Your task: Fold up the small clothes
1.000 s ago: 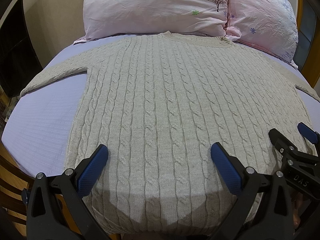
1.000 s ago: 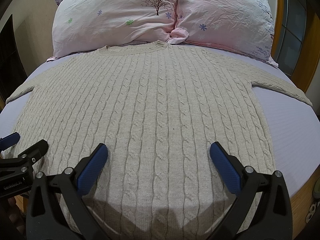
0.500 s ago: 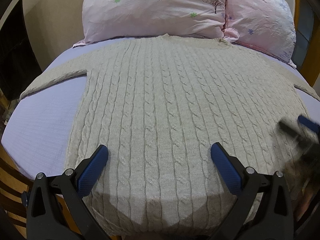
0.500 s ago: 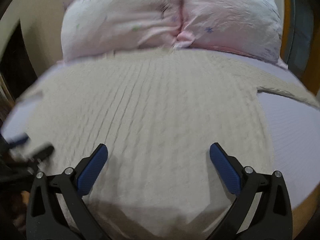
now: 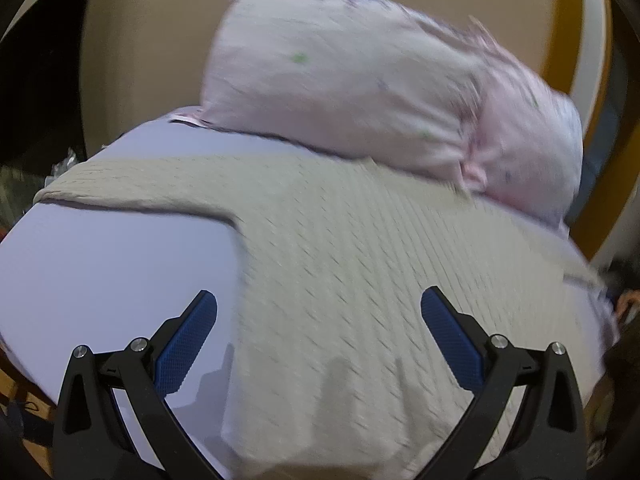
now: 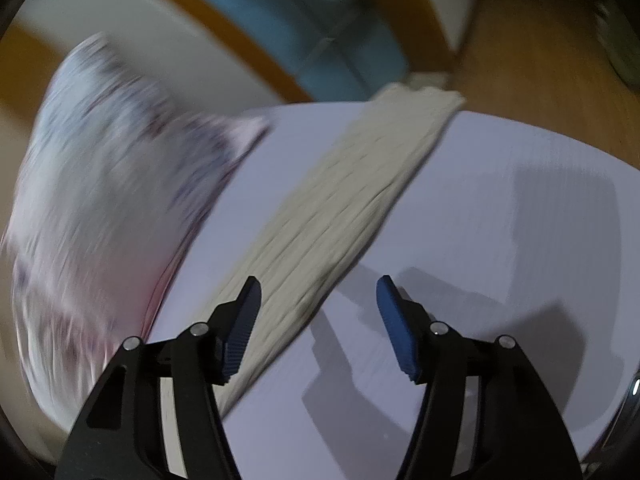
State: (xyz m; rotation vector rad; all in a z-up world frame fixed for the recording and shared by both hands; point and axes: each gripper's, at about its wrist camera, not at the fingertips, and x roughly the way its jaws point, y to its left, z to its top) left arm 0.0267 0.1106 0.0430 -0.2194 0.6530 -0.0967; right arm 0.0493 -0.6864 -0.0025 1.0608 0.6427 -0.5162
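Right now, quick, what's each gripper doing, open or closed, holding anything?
Left gripper: open, empty, above the sweater body.
Right gripper: open, empty, over the sweater's sleeve.

left wrist: low over sweater point(image 5: 360, 280) | right wrist: over sleeve point(image 6: 340, 208) | shared: pillows point(image 5: 360, 88)

Beige cable-knit sweater point(image 5: 360, 264) spread flat on lavender-sheeted bed point(image 5: 112, 264), one sleeve point(image 5: 132, 184) stretched out to the left. Two pink floral pillows point(image 5: 360, 80) behind the sweater at the head of the bed. Left tongs point(image 5: 319, 308) above the sweater's left edge, one pad over sheet, the other over knit. Other sleeve point(image 6: 360, 184) lying diagonally across the sheet toward the bed's far edge, pillow to its left. Right tongs point(image 6: 318, 292) above that sleeve's near end.
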